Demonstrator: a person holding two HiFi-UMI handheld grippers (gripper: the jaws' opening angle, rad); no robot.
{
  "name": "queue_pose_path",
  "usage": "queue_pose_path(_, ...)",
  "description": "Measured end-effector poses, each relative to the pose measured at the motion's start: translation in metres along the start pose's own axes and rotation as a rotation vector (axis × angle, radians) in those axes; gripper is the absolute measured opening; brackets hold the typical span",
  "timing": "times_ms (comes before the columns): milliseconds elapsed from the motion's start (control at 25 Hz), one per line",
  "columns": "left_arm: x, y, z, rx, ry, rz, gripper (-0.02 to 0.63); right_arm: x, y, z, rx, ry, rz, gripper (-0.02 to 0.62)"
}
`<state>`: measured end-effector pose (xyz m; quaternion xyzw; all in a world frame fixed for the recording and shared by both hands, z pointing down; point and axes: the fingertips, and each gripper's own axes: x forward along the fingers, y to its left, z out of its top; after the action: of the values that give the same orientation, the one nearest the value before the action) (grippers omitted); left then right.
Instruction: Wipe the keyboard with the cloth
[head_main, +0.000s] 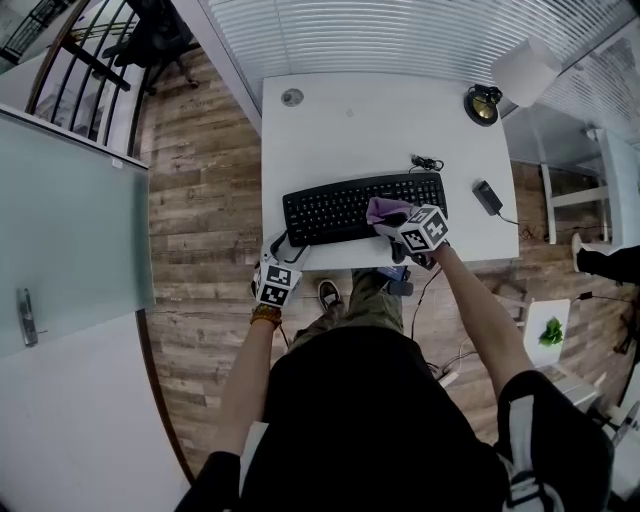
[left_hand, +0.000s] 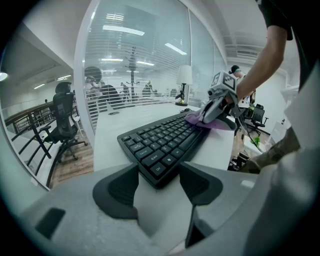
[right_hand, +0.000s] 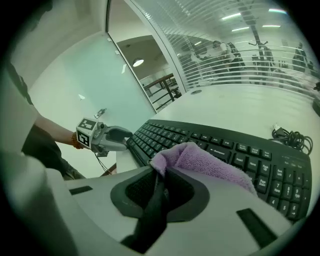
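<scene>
right gripper closed on cloth, laid on keyboard right half, by desk front edge | left gripper jaws apart at keyboard left end, nothing clamped | risk: unheld keyboard may be shoved sideways; cloth may be snagged on keys and pulled free

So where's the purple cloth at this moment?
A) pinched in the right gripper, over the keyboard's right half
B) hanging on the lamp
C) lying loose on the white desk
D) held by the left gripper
A: the right gripper view shows the right gripper shut on the purple cloth, which rests over the right half of the black keyboard.
</scene>
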<state>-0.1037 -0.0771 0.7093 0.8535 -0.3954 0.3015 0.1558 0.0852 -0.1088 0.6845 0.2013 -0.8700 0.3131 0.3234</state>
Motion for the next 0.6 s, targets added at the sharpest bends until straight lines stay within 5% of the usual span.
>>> queue_pose_path(600, 0.003, 0.0, -0.004, -0.005, 0.004, 0.0, 0.258, 0.024, 0.021, 0.013, -0.023, 0.036, 0.038, 0.048)
